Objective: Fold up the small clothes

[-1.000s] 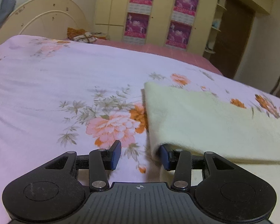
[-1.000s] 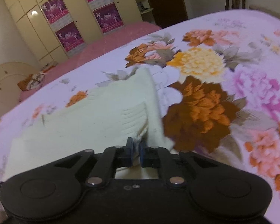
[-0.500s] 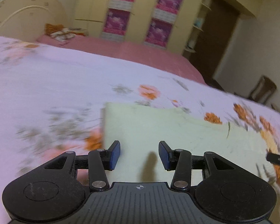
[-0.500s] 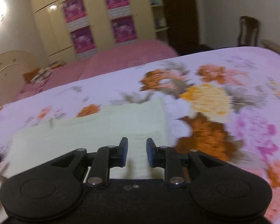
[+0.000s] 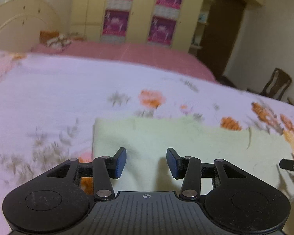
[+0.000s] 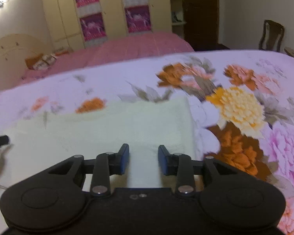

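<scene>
Pale cloth (image 5: 186, 143) lying flat on floral bedspread (image 5: 49, 98). Left gripper (image 5: 146, 162) released, jaws apart over cloth's left end, grasping nothing. Right gripper (image 6: 143, 159) released over cloth's right end, likewise grasping nothing. Wardrobe (image 6: 107, 9) far behind

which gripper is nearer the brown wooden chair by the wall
Right. The right gripper is over the pale yellow folded cloth's end on the brown wooden chair's side; the left gripper is over the opposite end, farther away.
</scene>
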Tool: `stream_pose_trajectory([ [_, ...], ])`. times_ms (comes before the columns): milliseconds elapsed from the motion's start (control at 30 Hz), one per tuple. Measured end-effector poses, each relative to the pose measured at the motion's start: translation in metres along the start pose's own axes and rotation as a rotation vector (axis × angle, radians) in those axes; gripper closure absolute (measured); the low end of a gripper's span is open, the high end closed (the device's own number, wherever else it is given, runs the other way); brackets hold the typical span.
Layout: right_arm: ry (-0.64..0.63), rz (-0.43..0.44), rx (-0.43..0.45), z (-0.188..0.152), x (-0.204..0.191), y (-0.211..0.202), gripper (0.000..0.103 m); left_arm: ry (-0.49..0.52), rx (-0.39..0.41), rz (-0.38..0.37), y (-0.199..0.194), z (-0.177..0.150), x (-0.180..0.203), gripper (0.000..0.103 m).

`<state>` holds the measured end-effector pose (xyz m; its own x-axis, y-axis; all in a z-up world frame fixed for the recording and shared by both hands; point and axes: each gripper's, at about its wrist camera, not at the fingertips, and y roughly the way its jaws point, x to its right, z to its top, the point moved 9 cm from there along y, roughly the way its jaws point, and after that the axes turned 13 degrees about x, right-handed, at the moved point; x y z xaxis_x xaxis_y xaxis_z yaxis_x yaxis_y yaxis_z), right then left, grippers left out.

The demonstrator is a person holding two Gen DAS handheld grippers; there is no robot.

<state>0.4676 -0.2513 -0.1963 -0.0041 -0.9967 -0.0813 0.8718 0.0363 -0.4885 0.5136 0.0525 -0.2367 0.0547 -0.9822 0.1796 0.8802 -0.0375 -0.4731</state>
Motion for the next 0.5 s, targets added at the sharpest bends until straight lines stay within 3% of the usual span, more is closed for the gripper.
stream_pose_trajectory([
  [100,-0.05,-0.006,-0.039,-0.013,-0.001,0.009,0.069,0.036,0.026,0.012,-0.006,-0.007,-0.007,0.058],
  [233,-0.035,-0.017,-0.035,-0.009,0.01,0.003,0.069,0.043,0.041,0.031,-0.031,-0.003,-0.012,0.058],
  [333,-0.016,0.003,0.005,0.0,0.004,-0.014,0.067,0.072,0.072,-0.001,-0.053,-0.004,0.0,0.058],
  [433,-0.06,0.033,-0.012,-0.01,-0.009,-0.02,0.065,0.115,0.02,-0.007,-0.054,-0.021,0.005,0.058],
  [500,-0.099,0.011,-0.043,-0.023,-0.008,-0.018,0.064,0.128,0.048,0.005,-0.057,-0.028,0.001,0.058],
])
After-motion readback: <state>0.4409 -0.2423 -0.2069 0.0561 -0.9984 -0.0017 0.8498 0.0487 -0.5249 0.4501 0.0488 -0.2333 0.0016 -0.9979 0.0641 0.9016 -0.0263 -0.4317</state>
